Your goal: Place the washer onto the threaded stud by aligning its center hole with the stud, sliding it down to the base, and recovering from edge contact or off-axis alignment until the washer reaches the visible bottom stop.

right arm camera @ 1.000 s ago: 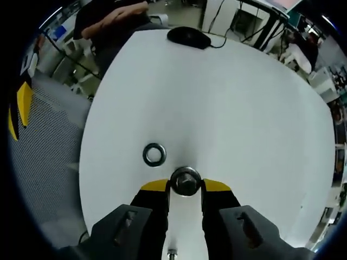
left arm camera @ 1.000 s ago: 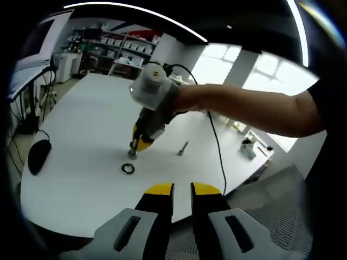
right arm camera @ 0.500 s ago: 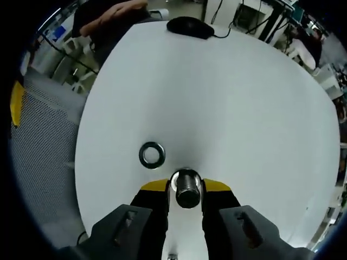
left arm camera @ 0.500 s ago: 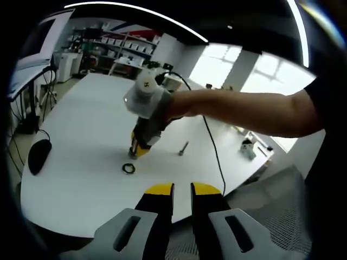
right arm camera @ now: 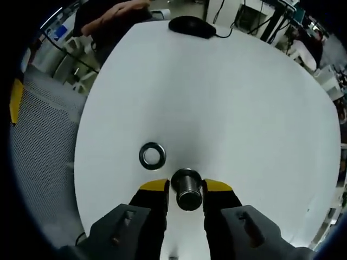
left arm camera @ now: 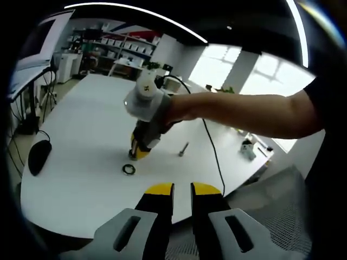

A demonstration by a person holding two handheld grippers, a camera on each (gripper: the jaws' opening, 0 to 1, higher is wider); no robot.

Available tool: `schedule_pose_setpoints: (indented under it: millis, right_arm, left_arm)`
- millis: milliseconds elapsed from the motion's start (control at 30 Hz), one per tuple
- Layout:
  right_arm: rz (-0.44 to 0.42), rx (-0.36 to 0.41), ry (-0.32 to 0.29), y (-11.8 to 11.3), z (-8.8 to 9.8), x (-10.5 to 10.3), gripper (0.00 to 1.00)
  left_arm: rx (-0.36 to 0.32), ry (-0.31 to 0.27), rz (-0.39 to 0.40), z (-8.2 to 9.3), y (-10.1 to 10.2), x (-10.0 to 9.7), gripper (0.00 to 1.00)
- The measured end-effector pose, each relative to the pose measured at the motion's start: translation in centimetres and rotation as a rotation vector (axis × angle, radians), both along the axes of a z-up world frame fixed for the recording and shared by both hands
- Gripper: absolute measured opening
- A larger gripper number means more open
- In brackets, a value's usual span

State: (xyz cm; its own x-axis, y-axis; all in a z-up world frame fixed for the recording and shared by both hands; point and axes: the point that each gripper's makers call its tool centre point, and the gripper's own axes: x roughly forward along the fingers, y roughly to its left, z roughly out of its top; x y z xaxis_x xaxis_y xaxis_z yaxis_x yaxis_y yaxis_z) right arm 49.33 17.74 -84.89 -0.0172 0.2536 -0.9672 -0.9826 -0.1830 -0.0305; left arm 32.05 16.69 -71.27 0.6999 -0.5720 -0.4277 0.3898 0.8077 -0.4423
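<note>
A dark metal washer lies flat on the white table, just ahead and left of my right gripper. The right gripper's yellow-tipped jaws stand close on either side of the short threaded stud, whose round top faces the camera. In the left gripper view a person's arm holds the right gripper tip-down on the table, with the washer just in front of it. My left gripper hangs off the table's near edge, its jaws nearly together and holding nothing.
A loose bolt lies right of the right gripper, beside a black cable. A black mouse rests near the left edge, and appears as the mouse at the far side. A hand is beyond the table edge.
The right gripper has shifted and tilted a little toward the washer. More of the stud's side now shows between its jaws. The washer and the left gripper have not moved.
</note>
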Motion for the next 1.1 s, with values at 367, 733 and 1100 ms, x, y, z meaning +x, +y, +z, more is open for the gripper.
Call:
schedule_pose_setpoints:
  millis: [367,733,1100]
  right_arm:
    - [0.256,0.132,-0.047,2.6,3.2,-3.6,0.34]
    - [0.461,0.024,-0.039,2.4,0.7,-5.9,0.34]
    - [0.590,-0.083,-0.067,1.7,-2.1,-5.6,0.26]
  left_arm:
    - [0.000,-0.003,-0.003,0.0,-0.1,0.0,0.10]
    - [-0.002,-0.001,-0.003,0.0,-0.1,-0.1,0.10]
    - [-0.001,0.008,-0.009,-0.1,-0.1,-0.2,0.10]
